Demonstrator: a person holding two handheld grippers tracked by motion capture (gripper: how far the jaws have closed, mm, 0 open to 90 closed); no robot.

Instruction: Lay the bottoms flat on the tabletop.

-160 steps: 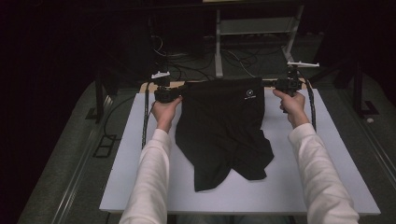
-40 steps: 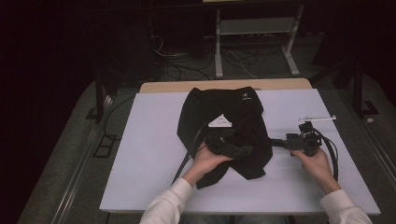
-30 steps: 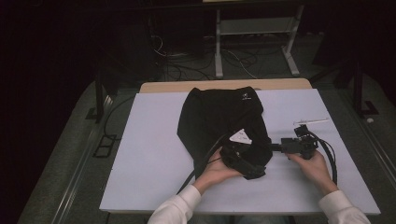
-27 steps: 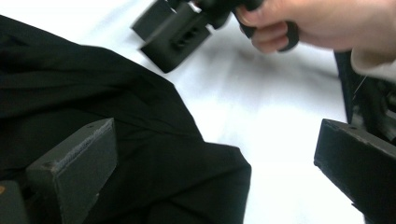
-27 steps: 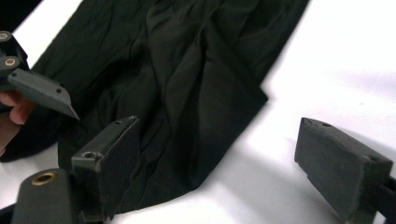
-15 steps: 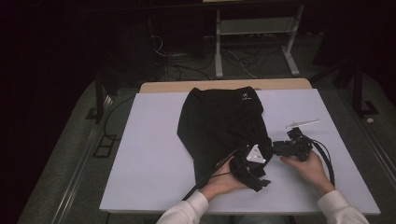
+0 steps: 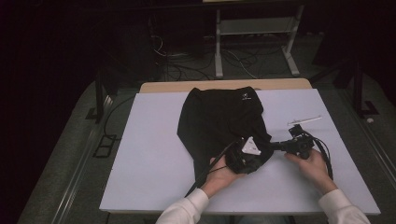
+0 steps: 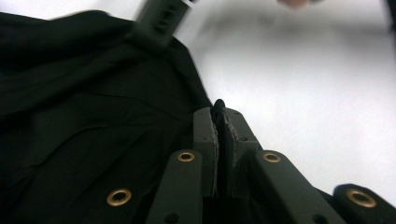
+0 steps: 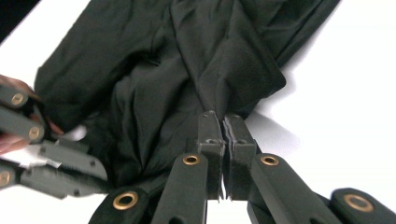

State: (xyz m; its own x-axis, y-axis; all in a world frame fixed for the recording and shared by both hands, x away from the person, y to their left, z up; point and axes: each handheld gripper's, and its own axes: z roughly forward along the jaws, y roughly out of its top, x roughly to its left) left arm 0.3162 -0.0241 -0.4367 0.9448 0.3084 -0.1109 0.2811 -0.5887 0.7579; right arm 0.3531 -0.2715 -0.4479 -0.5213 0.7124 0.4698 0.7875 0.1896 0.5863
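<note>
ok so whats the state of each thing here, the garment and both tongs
black garment: bunched and partly folded on the white table, near edge gripped by both tongs
left tongs: shut on a fold of the black garment
right tongs: shut on the black garment's edge
small white stick: lying flat on the table, apart from the garment

A white table (image 7: 154, 140) is sitting on a gray floor (image 7: 70, 154), with a metal stand (image 7: 254, 32) and tangled cables (image 7: 187, 60) lying behind it in the dark.
</note>
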